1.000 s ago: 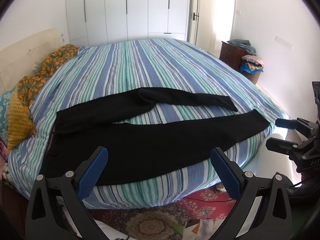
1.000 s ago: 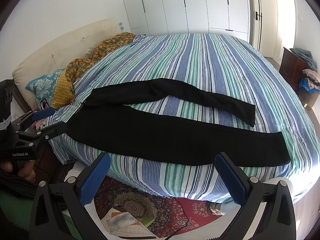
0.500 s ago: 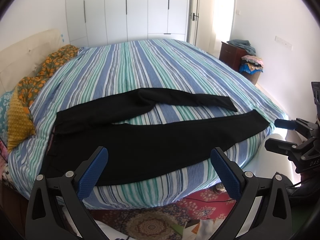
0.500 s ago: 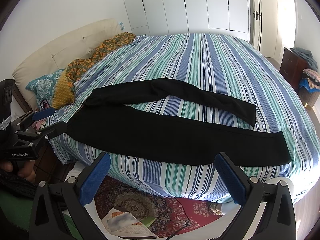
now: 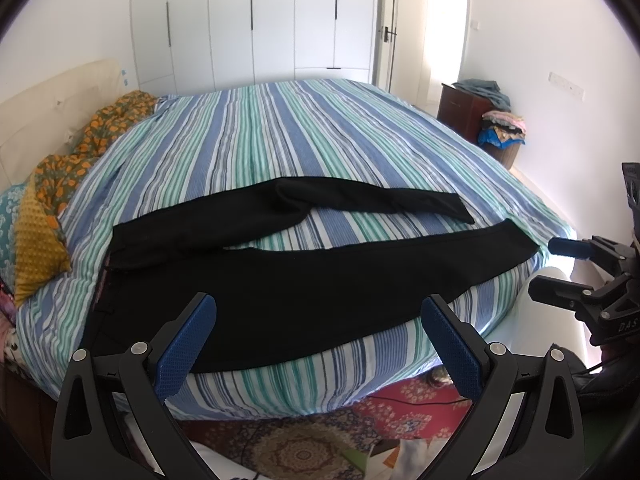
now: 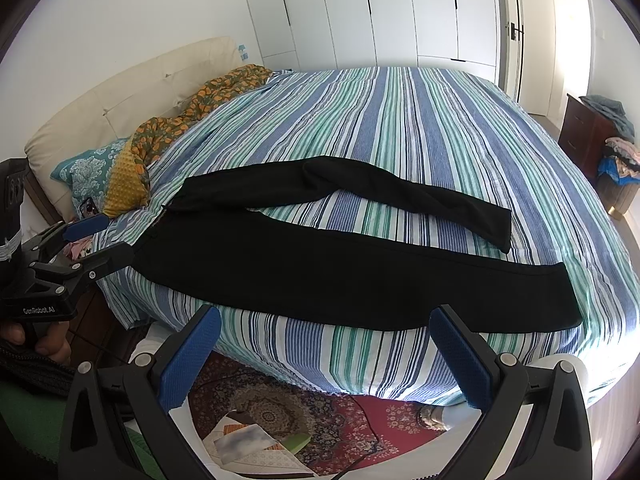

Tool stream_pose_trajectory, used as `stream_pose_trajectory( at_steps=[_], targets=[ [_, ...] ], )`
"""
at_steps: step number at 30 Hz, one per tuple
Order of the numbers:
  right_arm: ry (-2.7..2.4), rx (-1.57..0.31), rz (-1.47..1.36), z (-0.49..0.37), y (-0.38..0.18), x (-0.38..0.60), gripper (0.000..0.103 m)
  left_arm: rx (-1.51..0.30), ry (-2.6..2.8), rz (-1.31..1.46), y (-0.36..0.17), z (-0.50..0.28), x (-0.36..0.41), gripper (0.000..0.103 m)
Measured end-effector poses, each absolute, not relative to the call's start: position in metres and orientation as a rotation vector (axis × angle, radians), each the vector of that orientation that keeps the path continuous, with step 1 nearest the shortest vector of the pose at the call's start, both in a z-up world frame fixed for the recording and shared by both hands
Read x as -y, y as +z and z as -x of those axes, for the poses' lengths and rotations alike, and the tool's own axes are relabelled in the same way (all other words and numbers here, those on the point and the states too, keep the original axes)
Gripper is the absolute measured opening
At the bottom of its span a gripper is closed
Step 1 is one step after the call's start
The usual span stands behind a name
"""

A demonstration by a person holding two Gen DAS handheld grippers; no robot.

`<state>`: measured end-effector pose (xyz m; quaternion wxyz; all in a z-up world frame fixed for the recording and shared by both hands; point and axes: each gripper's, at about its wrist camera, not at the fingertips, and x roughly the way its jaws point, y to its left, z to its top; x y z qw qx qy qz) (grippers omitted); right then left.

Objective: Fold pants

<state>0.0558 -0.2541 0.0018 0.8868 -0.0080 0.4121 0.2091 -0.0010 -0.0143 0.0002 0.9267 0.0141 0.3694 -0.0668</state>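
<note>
Black pants (image 5: pixel 280 280) lie spread flat on the striped bed (image 5: pixel 280 140), waist at the left, legs running right. The near leg lies along the bed's front edge and the far leg bends away behind it. They also show in the right wrist view (image 6: pixel 320 268). My left gripper (image 5: pixel 316 344) is open and empty, held in front of the bed's front edge near the pants' waist end. My right gripper (image 6: pixel 324 356) is open and empty, held before the bed edge near the leg end. Each gripper shows at the side of the other's view.
Pillows and an orange patterned blanket (image 5: pixel 60 184) lie at the headboard on the left. A dark nightstand with piled clothes (image 5: pixel 480 120) stands at the right wall. A patterned rug (image 6: pixel 300 408) with papers lies on the floor below. White wardrobes (image 5: pixel 260 20) stand behind the bed.
</note>
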Motion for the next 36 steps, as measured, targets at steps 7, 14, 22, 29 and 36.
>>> stream_pose_trajectory(
  at_steps=[7,14,22,29,36],
  targets=[
    [0.436,-0.857,0.017,-0.0559,0.0016,0.2542,0.103,-0.758,-0.136,-0.028,0.0000,0.0015,0.0137,0.102],
    [0.436,-0.857,0.017,-0.0556,0.0015,0.2541,0.103,-0.758,-0.137,-0.028,0.0003,0.0018,0.0136,0.102],
    [0.435,-0.857,0.017,-0.0560,0.0016,0.2542,0.103,-0.758,-0.137,-0.028,0.0002,0.0017,0.0137,0.102],
    [0.435,-0.859,0.016,-0.0555,0.0007,0.2544,0.103,-0.759,-0.137,-0.027,0.0001,0.0020,0.0130,0.102],
    [0.436,-0.861,0.017,-0.0555,-0.0017,0.2537,0.103,-0.759,-0.137,-0.026,0.0001,0.0020,0.0127,0.102]
  ],
)
